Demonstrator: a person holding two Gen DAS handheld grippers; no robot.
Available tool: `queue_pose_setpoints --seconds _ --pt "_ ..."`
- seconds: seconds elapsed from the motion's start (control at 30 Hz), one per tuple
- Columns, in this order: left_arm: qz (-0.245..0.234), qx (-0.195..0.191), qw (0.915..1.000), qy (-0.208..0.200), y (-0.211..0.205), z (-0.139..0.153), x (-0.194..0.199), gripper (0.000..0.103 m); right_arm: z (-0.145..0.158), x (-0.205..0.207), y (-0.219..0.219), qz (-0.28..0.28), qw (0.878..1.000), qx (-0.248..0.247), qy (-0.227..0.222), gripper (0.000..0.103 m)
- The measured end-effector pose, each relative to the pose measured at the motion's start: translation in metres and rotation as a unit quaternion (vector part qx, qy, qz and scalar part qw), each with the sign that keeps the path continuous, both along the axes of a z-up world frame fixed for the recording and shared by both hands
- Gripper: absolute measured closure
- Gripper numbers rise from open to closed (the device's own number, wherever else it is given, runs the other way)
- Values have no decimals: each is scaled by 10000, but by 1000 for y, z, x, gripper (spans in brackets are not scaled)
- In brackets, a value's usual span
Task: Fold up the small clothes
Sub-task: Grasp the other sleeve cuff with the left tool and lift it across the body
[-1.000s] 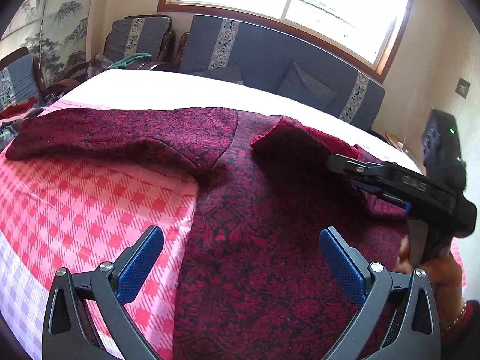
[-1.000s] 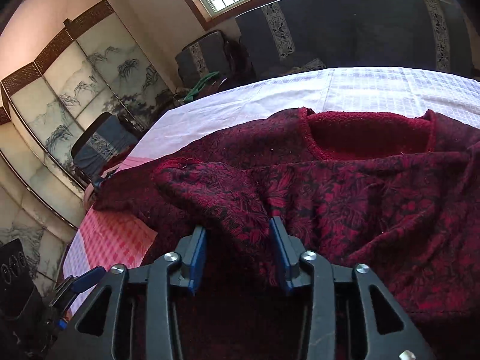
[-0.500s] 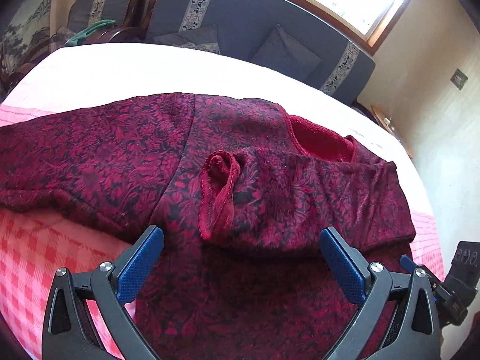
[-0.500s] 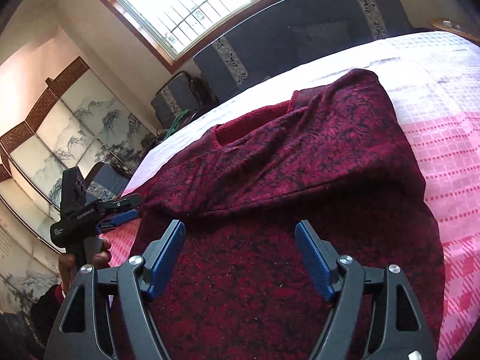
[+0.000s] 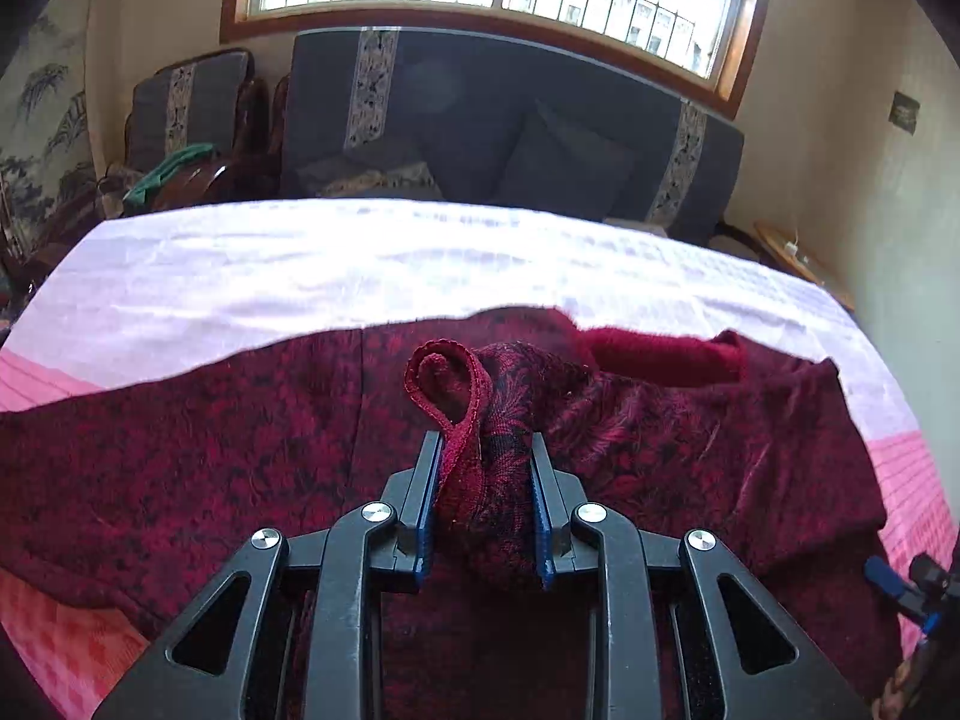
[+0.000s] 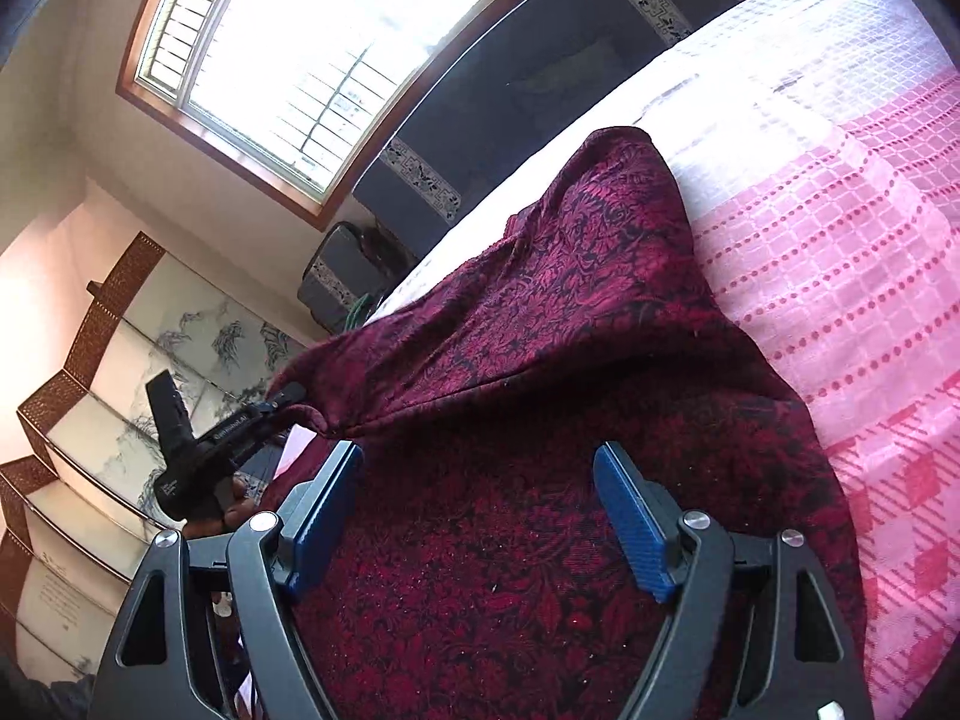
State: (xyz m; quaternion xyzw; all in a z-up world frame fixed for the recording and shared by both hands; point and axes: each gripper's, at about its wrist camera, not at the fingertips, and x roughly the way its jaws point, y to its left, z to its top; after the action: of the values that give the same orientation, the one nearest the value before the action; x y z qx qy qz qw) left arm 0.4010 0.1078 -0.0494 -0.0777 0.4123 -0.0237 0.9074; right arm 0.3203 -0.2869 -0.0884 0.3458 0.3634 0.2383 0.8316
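The left gripper, spread wide a moment ago, is closing on the sleeve cuff; the right gripper, now empty, stands spread over the sweater, so the sleeve fold continues.

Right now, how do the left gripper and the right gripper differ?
The left gripper has its jaws closing on the folded sleeve cuff; the right gripper has wide jaws with nothing between them. The left lifts fabric; the right hovers over flat cloth. Both have blue pads and point at the same dark red garment.
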Motion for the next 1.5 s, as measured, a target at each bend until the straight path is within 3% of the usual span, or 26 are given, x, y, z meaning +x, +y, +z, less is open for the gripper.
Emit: queue_pose_setpoints --seconds 0.07,0.23,0.4,0.5,0.57,0.63,0.73,0.8,0.97,1.17,1.2,1.23,1.3,1.37,1.5 --pt "-4 318 9995 42 -1 -18 -5 67 0 0 -1 -19 10000 13 -14 26" --pt "257 83 9992 -297 17 2 -26 29 -1 -2 -5 -90 10000 -4 24 26" --pt "646 187 9968 -427 58 31 -56 16 0 -2 -2 -130 9999 -27 20 26" --pt "1081 -419 9928 -311 116 30 -88 16 0 -2 -4 -186 9998 3 10 25" --pt "1602 -933 9825 -172 163 20 -110 19 -1 -3 -6 -210 9998 25 -8 24" --pt "2085 -1317 9691 55 210 4 -131 30 -2 -4 -7 -215 9998 44 -27 23" --pt "2736 -1705 9464 208 271 -15 -160 35 -1 -5 -7 -225 9997 30 -36 22" --pt "3016 -1819 9357 203 305 -23 -174 38 -1 -5 -6 -230 9997 -21 -25 22" --pt "3048 -2365 9224 164 358 -27 -176 38 1 -4 -3 -259 9996 -131 -10 20" --pt "3229 -2654 9084 -109 384 -31 -158 42 1 -4 -2 -315 9993 -194 5 20" --pt "3323 -2639 9055 -102 388 -32 -154 61 1 -4 -2 -322 9993 -210 9 20" --pt "3384 -2653 9029 16 390 -37 -150 98 1 -4 -2 -326 9992 -226 12 20" --pt "3531 -2648 8973 -23 386 -38 -148 97 1 -4 -1 -332 9991 -248 14 19" --pt "3390 -2446 9077 -353 366 -15 -141 97 2 -4 0 -329 9991 -274 20 19" --pt "2260 -1994 9483 -991 276 65 -104 97 2 -2 2 -309 9990 -315 18 17"
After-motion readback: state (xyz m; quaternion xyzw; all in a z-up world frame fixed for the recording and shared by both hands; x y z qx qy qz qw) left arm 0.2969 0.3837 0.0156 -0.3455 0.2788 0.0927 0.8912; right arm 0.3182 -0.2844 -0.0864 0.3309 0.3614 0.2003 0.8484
